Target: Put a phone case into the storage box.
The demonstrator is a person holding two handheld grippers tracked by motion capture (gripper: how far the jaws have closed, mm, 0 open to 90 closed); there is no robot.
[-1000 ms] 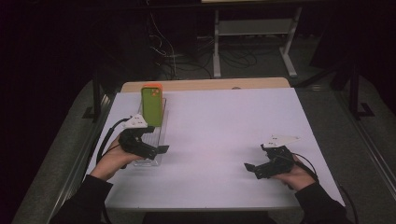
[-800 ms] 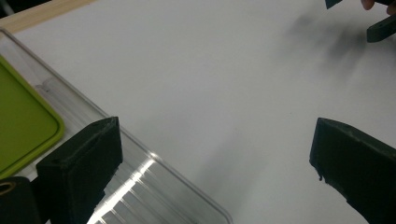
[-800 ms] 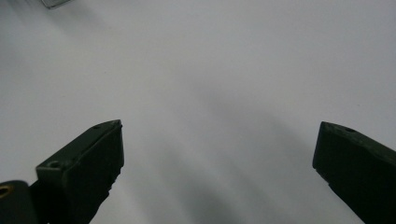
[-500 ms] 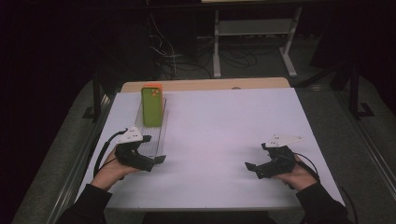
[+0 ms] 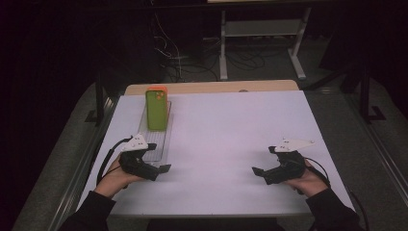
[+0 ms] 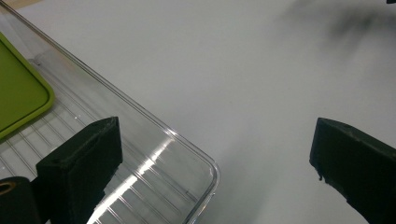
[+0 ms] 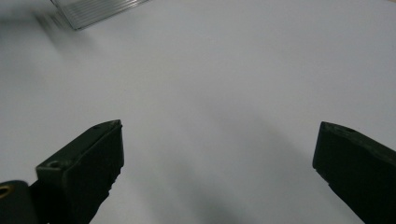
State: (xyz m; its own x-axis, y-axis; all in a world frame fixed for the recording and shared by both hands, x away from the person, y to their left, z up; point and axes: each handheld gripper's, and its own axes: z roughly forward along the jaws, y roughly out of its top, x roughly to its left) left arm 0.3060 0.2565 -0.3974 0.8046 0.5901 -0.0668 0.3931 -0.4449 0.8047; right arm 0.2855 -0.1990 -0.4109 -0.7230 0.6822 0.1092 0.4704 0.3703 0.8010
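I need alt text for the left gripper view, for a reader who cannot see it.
The left gripper, jaws wide open and holding nothing, hangs over the rounded corner of a clear ribbed tray on a white table. A green case lies in the tray at the left edge.

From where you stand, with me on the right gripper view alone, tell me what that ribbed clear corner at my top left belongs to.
Observer: It is a long clear tray on the table's left side, seen from the high view.
Operator: Report what is in it.
Observer: A green phone-shaped item with an orange edge stands at its far end.
Operator: Say where the other tongs are.
Observer: The left tongs sit open at the tray's near end, one jaw over the tray floor in the left gripper view, holding nothing.
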